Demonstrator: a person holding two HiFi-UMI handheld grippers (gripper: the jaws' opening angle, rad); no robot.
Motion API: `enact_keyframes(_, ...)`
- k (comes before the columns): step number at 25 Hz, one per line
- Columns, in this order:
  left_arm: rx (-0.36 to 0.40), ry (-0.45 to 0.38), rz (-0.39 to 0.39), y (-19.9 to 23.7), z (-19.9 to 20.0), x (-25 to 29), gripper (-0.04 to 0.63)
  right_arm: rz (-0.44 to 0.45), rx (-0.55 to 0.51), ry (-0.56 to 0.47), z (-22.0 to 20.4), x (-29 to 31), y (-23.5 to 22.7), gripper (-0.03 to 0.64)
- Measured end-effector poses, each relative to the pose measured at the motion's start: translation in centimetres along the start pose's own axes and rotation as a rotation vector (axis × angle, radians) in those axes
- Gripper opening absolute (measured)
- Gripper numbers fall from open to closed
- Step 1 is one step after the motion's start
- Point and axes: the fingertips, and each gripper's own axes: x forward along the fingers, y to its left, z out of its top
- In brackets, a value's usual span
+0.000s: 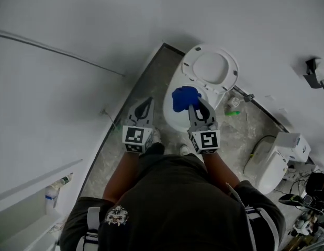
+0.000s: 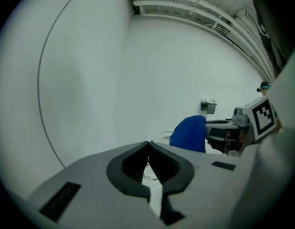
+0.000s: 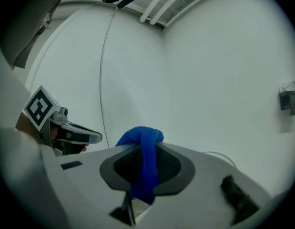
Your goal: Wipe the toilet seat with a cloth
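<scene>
**Pose.** You are holding both tools out ahead of your body at about the same height, with bare forearms reaching forward. The left tool (image 2: 148,149) is hanging over the strip of floor (image 1: 232,140) to the left of the toilet (image 1: 171,118). Its jaws are pressing together with nothing between them. The right tool (image 3: 145,147) is reaching over the toilet's near end, and its jaws are pinching the blue cloth (image 3: 146,168). Each tool is showing side-on in the other's view, so the two are lying roughly parallel and near each other, not touching.

**Task item.** The cloth is running as a narrow band between the right tool's pads and bunching into a rounded knot beyond the tips. A short tail is hanging out behind the pads. In the head view it is showing as a crumpled blue lump over the bowl's near part. It is lying just short of the white seat ring (image 1: 196,61), which is lying toward the wall (image 1: 99,25).

**Hidden or unclear.**
- **Contact:** The head view is not showing whether the cloth is touching the toilet or hanging above it.
- **Toilet in the tool views:** Both gripper views are looking mostly at the wall and catching only a thin white curve of the toilet.
- **Hands:** The marker cubes (image 1: 205,140) are covering your hands.
- **Seat ring:** I cannot tell whether the ring is standing raised or lying flat.
</scene>
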Motion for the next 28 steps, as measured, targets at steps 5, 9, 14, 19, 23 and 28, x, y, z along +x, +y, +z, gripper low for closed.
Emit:
enact_keyframes(5,0.025,0.013,-0.108,1.5,0.4,5.3,0.009,-0.156,0.020,0.055,-0.6,-0.4,-2.5,0.058)
enact_keyframes(9,0.096,0.008,-0.207,0.2,2.1,10.0,0.010,-0.258,0.041,0.083,-1.2,-1.8,-4.9,0.058)
enact_keyframes(14,0.165,0.005,-0.286,-3.7,3.9,14.1,0.011,-0.314,0.081,0.095,-2.1,-3.9,-7.8,0.058)
enact_keyframes(19,0.163,0.043,-0.290,-6.9,3.6,16.8,0.010,-0.290,0.104,0.088,-3.2,-4.6,-10.5,0.058)
enact_keyframes(23,0.153,0.074,-0.279,-8.5,2.5,17.5,0.011,-0.263,0.105,0.090,-4.2,-4.4,-12.4,0.058)
enact_keyframes(28,0.147,0.098,-0.263,-10.3,2.2,18.5,0.011,-0.257,0.121,0.069,-4.3,-3.3,-15.8,0.058)
